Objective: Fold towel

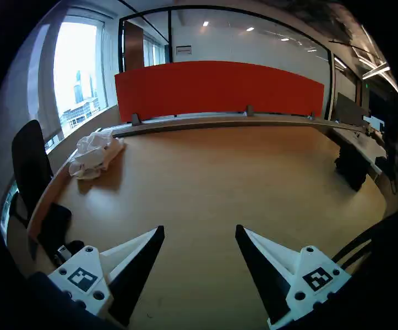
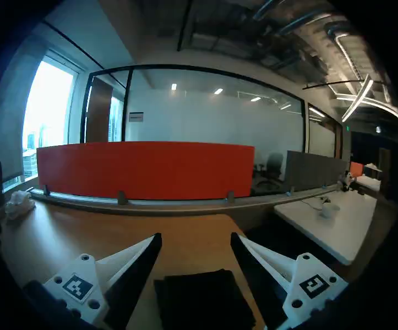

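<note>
Right gripper [image 2: 195, 236]: fingers apart, empty, over black towel [image 2: 204, 300], apparently already folded. Left gripper [image 1: 199, 227]: apart, empty. Crumpled white cloth [image 1: 93, 155]: untouched.

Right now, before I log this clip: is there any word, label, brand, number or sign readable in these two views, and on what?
No text can be read.
Small sign on the glass wall: too small and blurred to read.
Square markers on the left hand-held gripper and the right hand-held gripper: black-and-white patterns, no letters.
</note>
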Available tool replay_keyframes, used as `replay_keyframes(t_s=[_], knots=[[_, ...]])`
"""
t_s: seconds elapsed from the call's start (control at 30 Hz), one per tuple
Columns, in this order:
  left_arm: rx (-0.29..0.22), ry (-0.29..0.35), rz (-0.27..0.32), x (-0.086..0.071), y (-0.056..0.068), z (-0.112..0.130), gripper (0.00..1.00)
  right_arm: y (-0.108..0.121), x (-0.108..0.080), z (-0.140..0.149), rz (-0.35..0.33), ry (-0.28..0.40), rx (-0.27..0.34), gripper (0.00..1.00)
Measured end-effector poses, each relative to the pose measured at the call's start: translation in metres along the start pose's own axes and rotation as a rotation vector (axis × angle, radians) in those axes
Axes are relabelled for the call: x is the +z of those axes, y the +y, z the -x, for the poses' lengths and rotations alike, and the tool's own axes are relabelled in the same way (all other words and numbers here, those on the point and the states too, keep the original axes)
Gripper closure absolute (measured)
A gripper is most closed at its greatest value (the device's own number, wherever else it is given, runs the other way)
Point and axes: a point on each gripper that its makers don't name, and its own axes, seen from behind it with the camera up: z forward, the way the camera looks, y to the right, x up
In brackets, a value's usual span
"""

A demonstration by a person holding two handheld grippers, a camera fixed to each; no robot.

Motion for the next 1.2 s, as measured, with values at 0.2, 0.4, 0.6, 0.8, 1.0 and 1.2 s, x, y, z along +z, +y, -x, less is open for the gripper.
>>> replay_keyframes(t_s=[0.2, 0.4, 0.6, 0.8, 1.0, 1.2], knots=[[-0.025, 0.034, -0.002, 0.006, -0.004, -0.013, 0.04, -0.020, -0.006, -0.007, -0.024, 0.011, -0.005, 0.03], [-0.042, 0.074, -0.015, 0.013, -0.011, -0.030, 0.04, -0.055, -0.012, -0.017, -0.072, 0.027, -0.033, 0.03], [-0.077, 0.126, -0.029, 0.021, -0.020, -0.054, 0.04, -0.098, -0.018, -0.030, -0.127, 0.047, -0.027, 0.03], [-0.092, 0.189, -0.041, 0.027, -0.029, -0.081, 0.04, -0.135, -0.020, -0.039, -0.163, 0.061, -0.016, 0.03], [-0.106, 0.245, -0.050, 0.030, -0.035, -0.107, 0.04, -0.161, -0.020, -0.041, -0.177, 0.066, 0.000, 0.03], [-0.113, 0.297, -0.068, 0.031, -0.044, -0.128, 0.04, -0.187, -0.022, -0.039, -0.195, 0.060, 0.018, 0.03]])
